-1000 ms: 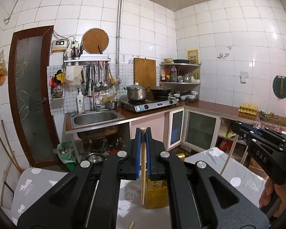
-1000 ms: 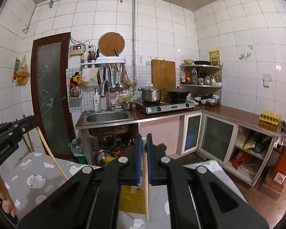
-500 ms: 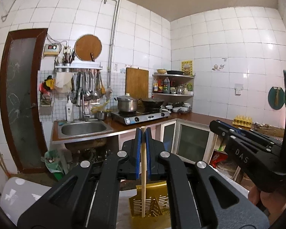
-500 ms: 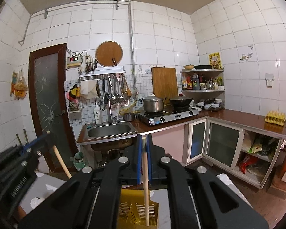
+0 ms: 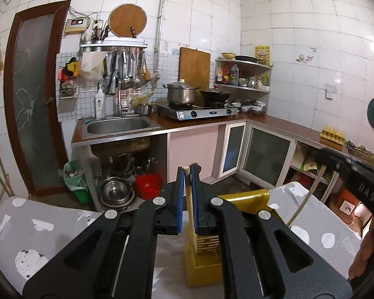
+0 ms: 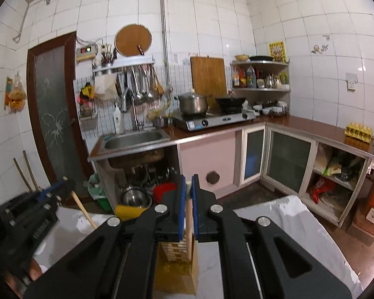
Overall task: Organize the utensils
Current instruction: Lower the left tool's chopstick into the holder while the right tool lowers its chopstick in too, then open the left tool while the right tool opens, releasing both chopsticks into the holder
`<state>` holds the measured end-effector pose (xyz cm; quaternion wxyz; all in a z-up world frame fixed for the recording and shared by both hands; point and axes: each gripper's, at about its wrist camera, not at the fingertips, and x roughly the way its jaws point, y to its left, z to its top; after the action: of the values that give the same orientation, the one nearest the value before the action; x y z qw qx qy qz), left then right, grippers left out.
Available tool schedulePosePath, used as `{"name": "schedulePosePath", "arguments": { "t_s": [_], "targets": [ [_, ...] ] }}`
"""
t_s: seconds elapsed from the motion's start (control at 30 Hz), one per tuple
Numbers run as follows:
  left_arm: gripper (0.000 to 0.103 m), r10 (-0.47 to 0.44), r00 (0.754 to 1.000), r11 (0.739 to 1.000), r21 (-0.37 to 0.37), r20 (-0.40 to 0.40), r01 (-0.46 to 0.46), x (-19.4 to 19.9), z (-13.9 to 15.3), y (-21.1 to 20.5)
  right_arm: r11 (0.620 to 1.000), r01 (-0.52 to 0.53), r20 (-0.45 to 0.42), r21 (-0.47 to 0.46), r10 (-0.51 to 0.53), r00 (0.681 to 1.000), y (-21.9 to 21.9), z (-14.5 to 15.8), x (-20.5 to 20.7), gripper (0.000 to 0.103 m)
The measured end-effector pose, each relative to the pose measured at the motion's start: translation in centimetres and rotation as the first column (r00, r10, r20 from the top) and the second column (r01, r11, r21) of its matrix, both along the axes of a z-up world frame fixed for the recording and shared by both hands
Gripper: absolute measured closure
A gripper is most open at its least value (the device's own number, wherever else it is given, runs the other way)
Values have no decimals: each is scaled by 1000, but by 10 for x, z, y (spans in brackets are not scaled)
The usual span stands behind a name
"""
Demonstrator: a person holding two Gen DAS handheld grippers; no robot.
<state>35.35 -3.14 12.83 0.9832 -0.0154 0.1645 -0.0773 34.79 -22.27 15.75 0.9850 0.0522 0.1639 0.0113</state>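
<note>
**Both chopsticks poised over the yellow holder: insertion step**

Surface [image 5: 49, 226]: grey patterned cloth, spread wide to left and right of the holder; its far edge drops off to the kitchen floor, with the sink cabinet well beyond. You have open room on both sides and above.

Yellow holder [image 5: 203, 254]: slotted box standing on the surface, directly under your left claw [image 5: 187, 194] and also below your right claw [image 6: 189, 206]; in the right view it shows as [image 6: 179, 249].

Left claw is clamped on a wooden chopstick [image 5: 190, 199], held near upright, tip pointing down into or just above the holder; I cannot tell whether it has entered. Right claw is likewise clamped on a second chopstick [image 6: 188, 214], hanging down toward the holder's near wall.

Judged step: dropping utensils into the holder. Next move calls for lowering each stick straight, clearing the rim, then spreading the blue pads [image 5: 179, 199]. Watch that your two claws, near each other, don't collide.
</note>
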Motion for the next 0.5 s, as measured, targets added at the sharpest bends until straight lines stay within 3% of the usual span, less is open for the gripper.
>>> {"name": "schedulePosePath", "arguments": {
  "t_s": [0.07, 0.1, 0.13, 0.2, 0.33, 0.5],
  "targets": [
    [85, 14, 1000, 1000, 5, 6, -14, -8, 7, 6, 1000, 10, -26, -8, -10, 1000, -1, 1, -2, 96],
    [62, 14, 1000, 1000, 7, -1, -14, -10, 11, 9, 1000, 19, -31, -10, -19, 999, -2, 2, -5, 87],
    [41, 21, 1000, 1000, 6, 1, -21, -16, 16, 13, 1000, 31, -30, -7, -31, 999, -3, 3, -9, 60],
    [21, 36, 999, 999, 12, 13, -36, -28, 23, 21, 999, 54, -13, 7, -54, 998, -8, 7, -21, 38],
    [5, 39, 999, 998, 43, 11, -39, -57, 35, 36, 995, 99, -29, 5, -98, 995, -15, 7, -45, 37],
    [5, 59, 998, 997, 42, -19, -58, -80, 34, 57, 987, 162, -46, -24, -163, 986, -21, -5, -82, 29]
  ]
}}
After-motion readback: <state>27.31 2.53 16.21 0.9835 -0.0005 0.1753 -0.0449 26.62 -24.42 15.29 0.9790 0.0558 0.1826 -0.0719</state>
